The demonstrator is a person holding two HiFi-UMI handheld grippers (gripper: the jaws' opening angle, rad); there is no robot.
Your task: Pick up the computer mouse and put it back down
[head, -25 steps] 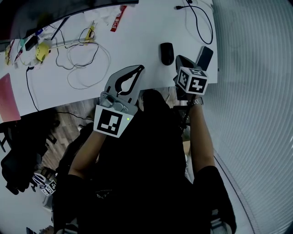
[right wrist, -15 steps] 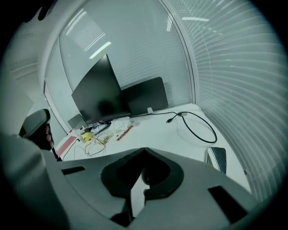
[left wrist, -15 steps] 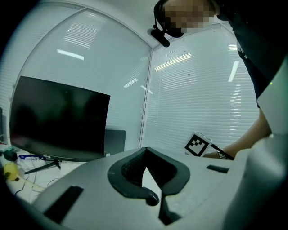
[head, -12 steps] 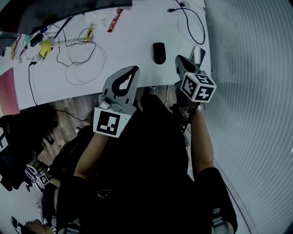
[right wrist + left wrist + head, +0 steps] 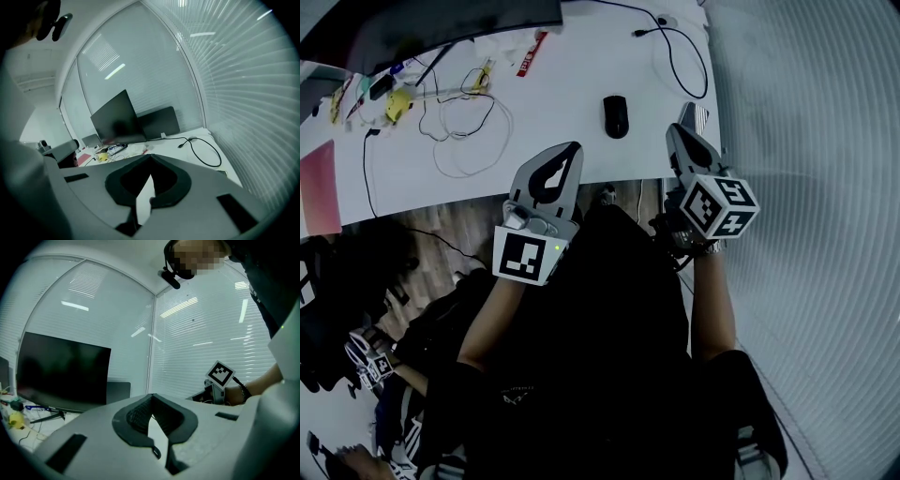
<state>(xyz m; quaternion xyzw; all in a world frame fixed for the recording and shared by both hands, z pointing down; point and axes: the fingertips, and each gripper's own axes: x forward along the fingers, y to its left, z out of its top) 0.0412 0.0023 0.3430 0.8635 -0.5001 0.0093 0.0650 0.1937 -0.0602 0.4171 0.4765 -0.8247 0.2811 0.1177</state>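
The black computer mouse [image 5: 616, 116] lies on the white desk [image 5: 572, 84], near its front edge, with nothing touching it. My right gripper [image 5: 680, 129] hangs in the air to the mouse's right, shut and empty, its tips [image 5: 150, 157] pointing over the desk. My left gripper [image 5: 570, 147] is held above the desk's front edge, left of and nearer than the mouse, with its jaws [image 5: 151, 397] meeting at the tips and nothing between them. Neither gripper view shows the mouse.
A black cable [image 5: 680, 56] loops at the desk's far right, and a dark flat device [image 5: 700, 114] lies behind the right gripper. White cables [image 5: 473, 127], a yellow object [image 5: 396, 103] and small clutter sit at left. A dark monitor [image 5: 441, 23] stands at the back.
The right gripper has lifted from beside the mouse toward the camera and looks larger. The left gripper rose a little. The mouse stays on the desk.
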